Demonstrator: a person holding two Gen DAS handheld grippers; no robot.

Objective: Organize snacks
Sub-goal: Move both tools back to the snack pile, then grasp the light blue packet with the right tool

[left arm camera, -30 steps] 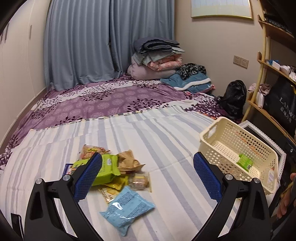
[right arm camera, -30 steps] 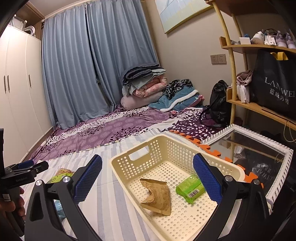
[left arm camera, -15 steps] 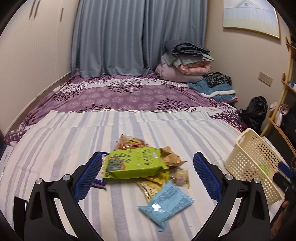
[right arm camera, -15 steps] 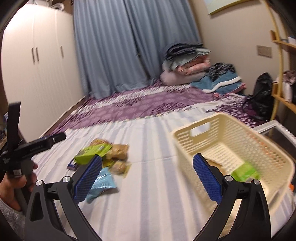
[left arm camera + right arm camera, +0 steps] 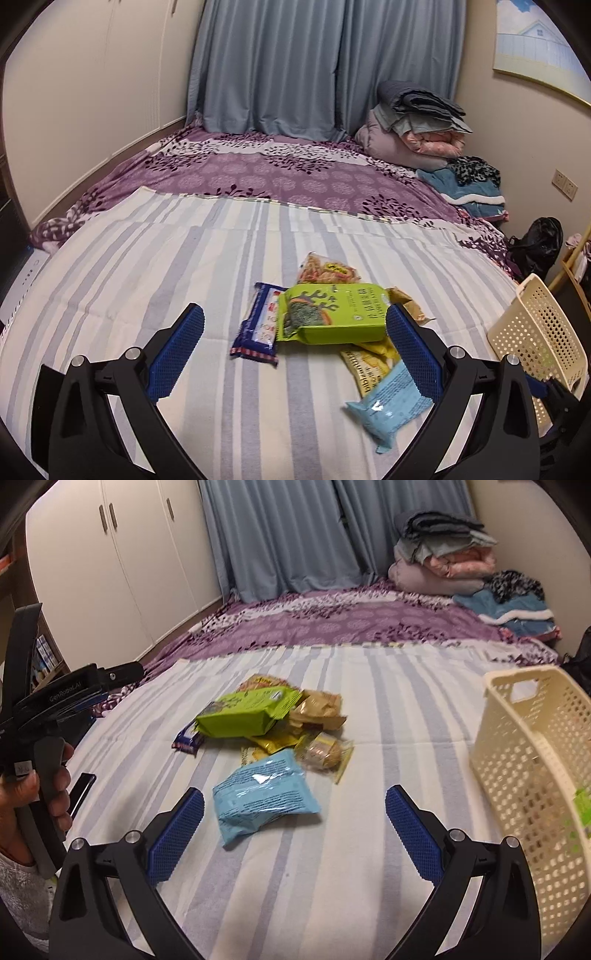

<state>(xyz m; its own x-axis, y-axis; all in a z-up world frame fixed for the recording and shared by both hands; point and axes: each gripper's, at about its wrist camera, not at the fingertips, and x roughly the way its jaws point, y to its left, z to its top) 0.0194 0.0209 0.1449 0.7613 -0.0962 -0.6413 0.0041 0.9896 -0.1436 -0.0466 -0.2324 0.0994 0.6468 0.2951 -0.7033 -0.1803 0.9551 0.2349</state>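
- Bare striped sheet (image 5: 388, 716) lies open between the snack pile (image 5: 273, 727) and the cream basket (image 5: 532, 760) at 3 o'clock in the right wrist view.
- The light blue packet (image 5: 264, 797) lies nearest, at 11 o'clock of the right tool (image 5: 294, 832), whose pads stand wide apart.
- The green bag (image 5: 332, 314) tops the pile.
- Left of the pile, toward 9 o'clock, the sheet is free.

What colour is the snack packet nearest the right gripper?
Light blue plastic snack packet, glossy with small print; clearest in the right wrist view.
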